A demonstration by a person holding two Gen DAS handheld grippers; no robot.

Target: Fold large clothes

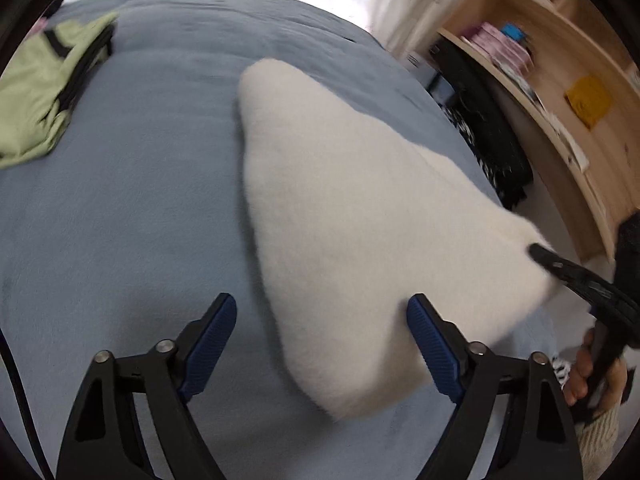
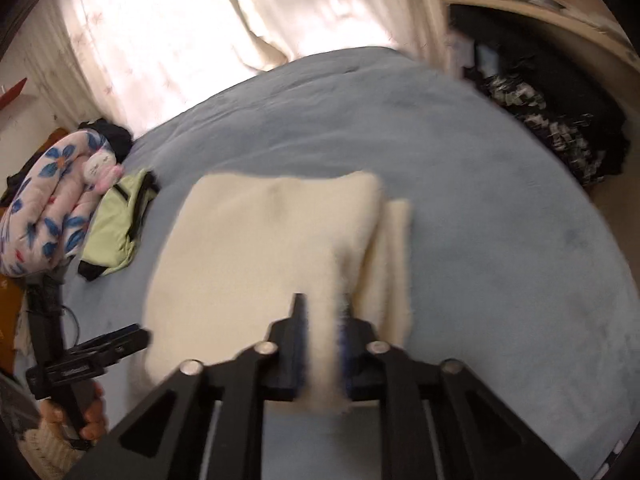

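Left wrist view, from left to right. Upper left: a green garment with black trim, crumpled on the blue bed cover. Lower middle: the left gripper, blue-padded fingers spread wide apart, nothing between them, hovering over the cover beside the near edge of the cream fleece garment. Centre to right: that fleece spread in a rough triangle on the cover, its right corner lifted and pinched by the right gripper at the right edge. Far right: wooden shelves and dark clothes below them.

Right wrist view, from left to right. Far left: a floral bundle with a small plush toy, then the green garment. Lower left: the left gripper, seen side-on in a hand. Centre: the cream fleece garment folded on the blue bed cover, a narrower layer showing at its right side. Lower centre: the right gripper, clamped on a fold of the fleece. Upper right: dark patterned clothes.
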